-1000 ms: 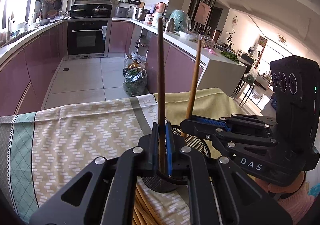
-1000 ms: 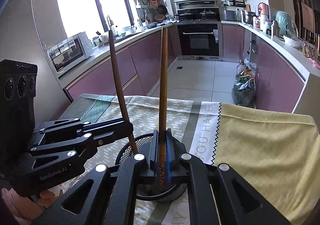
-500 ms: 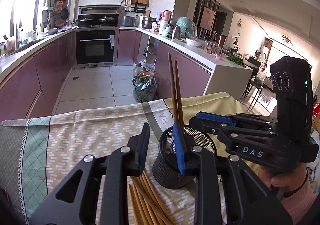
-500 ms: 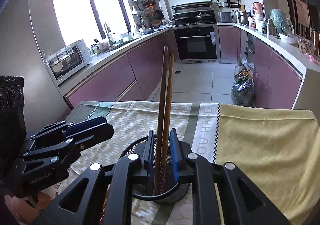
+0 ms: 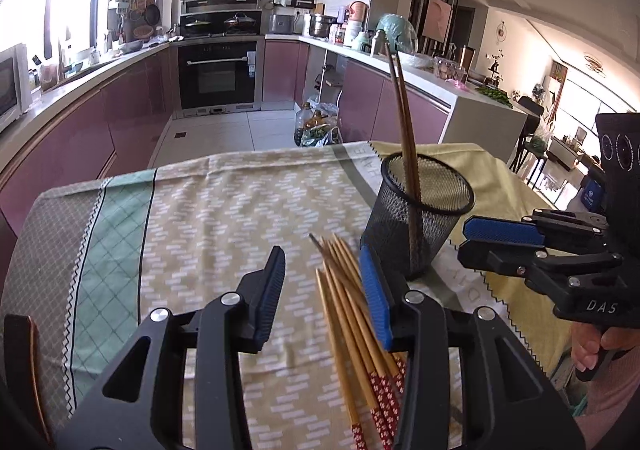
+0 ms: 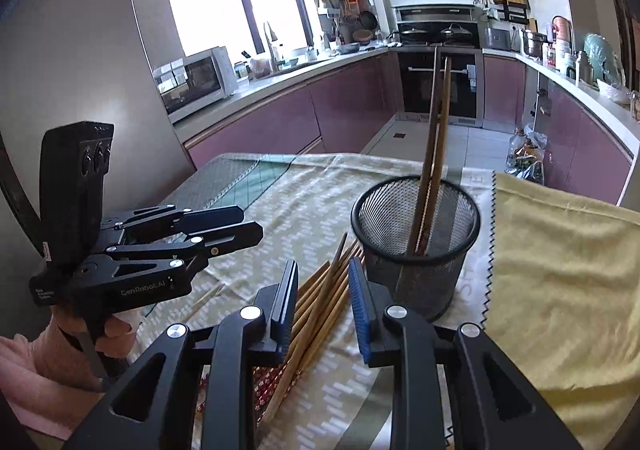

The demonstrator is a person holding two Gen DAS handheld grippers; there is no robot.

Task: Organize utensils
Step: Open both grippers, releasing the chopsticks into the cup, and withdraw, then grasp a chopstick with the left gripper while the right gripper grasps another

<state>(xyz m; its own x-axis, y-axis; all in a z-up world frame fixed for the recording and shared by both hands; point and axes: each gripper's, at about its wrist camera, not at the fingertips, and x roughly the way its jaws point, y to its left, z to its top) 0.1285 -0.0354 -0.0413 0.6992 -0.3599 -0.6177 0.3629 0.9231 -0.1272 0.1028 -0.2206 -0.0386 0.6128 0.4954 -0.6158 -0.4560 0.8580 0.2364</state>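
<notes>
The table carried a patterned cloth (image 5: 224, 209) with a plain yellow cloth (image 6: 560, 270) laid over its far-right part. A black mesh cup (image 5: 420, 217) stood upright near the seam between them. Two chopsticks (image 5: 404, 117) stood in the cup, leaning against its rim with their tips well above it. A loose bundle of chopsticks (image 5: 352, 314) lay flat on the patterned cloth just beside the cup's base, fanned out, the red-patterned ends toward me. Nothing lay between my tools and that bundle. Behind the table were purple cabinets, an oven (image 5: 218, 73) and a microwave (image 6: 196, 79).

I held both tools tilted downward toward the table. My right hand (image 5: 600, 350) gripped its handle low at the table's edge.

My left gripper (image 5: 324, 290) had just been opening. Its jaws were spread and empty; the bundle showed between and below them, not pinched. My right gripper (image 6: 322, 298) had also just been opening. Its jaws stood apart by a narrower gap, with the bundle visible below them and nothing gripped. Both sat near the cup, clear of it.
</notes>
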